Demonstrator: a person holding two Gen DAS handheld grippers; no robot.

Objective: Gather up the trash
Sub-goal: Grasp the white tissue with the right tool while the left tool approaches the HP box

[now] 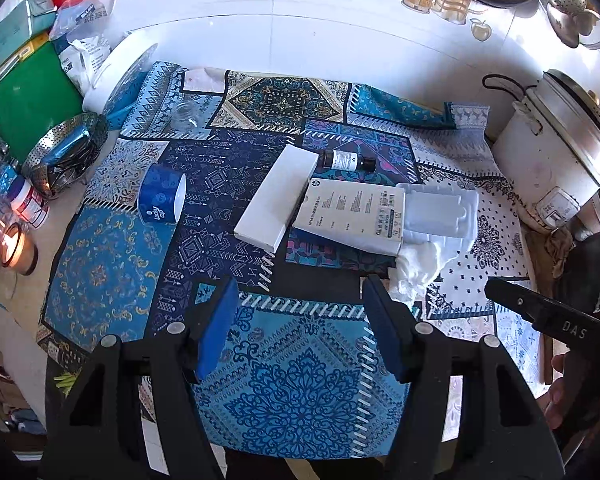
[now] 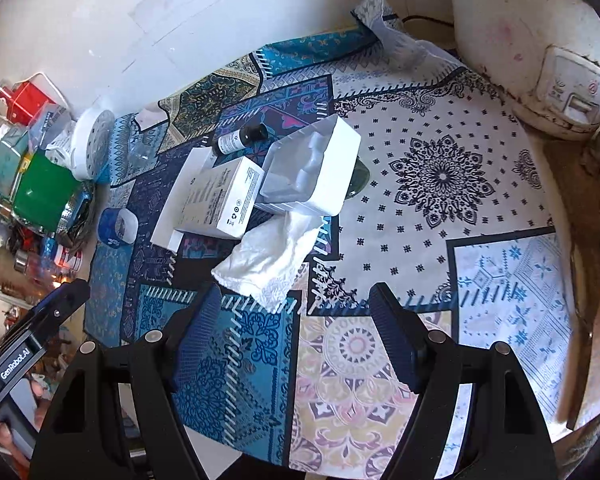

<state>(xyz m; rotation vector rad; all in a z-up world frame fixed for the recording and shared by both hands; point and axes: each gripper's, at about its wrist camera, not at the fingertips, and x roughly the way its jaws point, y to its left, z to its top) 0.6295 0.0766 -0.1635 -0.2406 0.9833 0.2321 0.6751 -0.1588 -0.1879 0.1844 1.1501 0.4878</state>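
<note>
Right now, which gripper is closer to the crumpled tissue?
Right. The right gripper hangs open just short of the tissue, which lies ahead near its left finger. The left gripper, also open, sits farther off; the tissue is ahead to its right.

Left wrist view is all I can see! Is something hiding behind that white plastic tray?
Observer: Yes. From the right wrist view, a dark green rounded thing peeks out behind the white tray. I cannot tell what it is.
Operator: Are the other tongs holding anything?
Observer: No. The right tongs are open with nothing between them, and the crumpled tissue lies just ahead of them.
Operator: Is the box with writing flat?
Observer: No, the printed box is thick, and its end face shows small recycling marks.
</note>
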